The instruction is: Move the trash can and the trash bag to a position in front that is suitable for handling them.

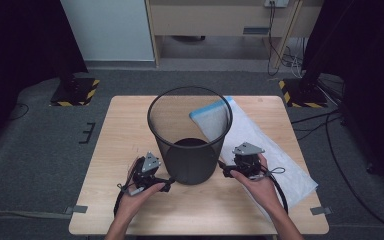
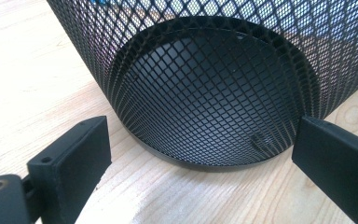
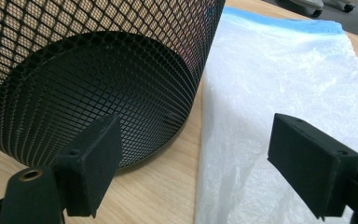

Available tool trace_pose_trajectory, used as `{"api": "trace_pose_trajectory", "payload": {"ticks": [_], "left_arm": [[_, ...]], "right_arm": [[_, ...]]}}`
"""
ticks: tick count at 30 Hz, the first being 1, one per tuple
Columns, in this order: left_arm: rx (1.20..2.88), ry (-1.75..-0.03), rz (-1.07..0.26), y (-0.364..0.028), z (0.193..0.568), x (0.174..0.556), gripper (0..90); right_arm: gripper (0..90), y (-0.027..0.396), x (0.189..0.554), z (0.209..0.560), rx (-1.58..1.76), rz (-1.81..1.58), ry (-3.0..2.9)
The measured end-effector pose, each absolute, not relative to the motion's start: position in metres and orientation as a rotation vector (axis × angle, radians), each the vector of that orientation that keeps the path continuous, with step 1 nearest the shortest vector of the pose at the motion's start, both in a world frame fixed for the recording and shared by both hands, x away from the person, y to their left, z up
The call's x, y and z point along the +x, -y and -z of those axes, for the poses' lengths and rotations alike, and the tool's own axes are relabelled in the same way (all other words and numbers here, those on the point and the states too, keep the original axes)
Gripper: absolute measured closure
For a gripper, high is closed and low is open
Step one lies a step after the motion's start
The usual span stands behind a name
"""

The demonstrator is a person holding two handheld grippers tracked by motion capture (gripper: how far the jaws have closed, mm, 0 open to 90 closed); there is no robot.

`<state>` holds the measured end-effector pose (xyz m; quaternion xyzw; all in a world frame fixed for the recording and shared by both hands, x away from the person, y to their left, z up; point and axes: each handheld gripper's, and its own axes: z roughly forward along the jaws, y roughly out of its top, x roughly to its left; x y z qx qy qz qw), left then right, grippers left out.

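Note:
A black wire-mesh waste bin stands upright in the middle of the wooden table. A white plastic bag with a blue edge lies flat to its right, partly behind the bin. My left gripper sits open at the bin's lower left, its jaws spread wide before the bin's base. My right gripper is open at the bin's lower right, one jaw by the bin, the other over the bag. Neither holds anything.
The table's front edge lies just below the person's hands. Two stand bases with yellow-black tape rest on the grey floor beyond the table. Cables trail on the floor at the right.

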<state>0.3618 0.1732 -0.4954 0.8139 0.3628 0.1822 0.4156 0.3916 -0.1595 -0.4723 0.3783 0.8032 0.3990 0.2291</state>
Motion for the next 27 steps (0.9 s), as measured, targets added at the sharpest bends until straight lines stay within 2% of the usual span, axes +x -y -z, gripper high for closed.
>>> {"api": "trace_pose_trajectory", "payload": {"ticks": [12, 17, 20, 27], "left_arm": [[2.020, -0.921, -0.454, -0.174, 0.498, 0.367, 3.5], [2.014, -0.924, -0.449, -0.175, 0.497, 0.366, 3.9], [2.012, -0.920, -0.439, -0.179, 0.496, 0.364, 3.4], [2.008, -0.950, -0.431, -0.192, 0.502, 0.360, 3.6]], "right_arm": [[16.3, 0.158, 0.397, 0.476, 1.034, -1.042, -2.247], [20.3, 0.161, 0.399, 0.485, 1.051, -0.995, -2.262], [28.1, 0.167, 0.405, 0.493, 1.091, -0.961, -2.287], [36.3, 0.172, 0.413, 0.508, 1.131, -0.900, -2.341]]}}
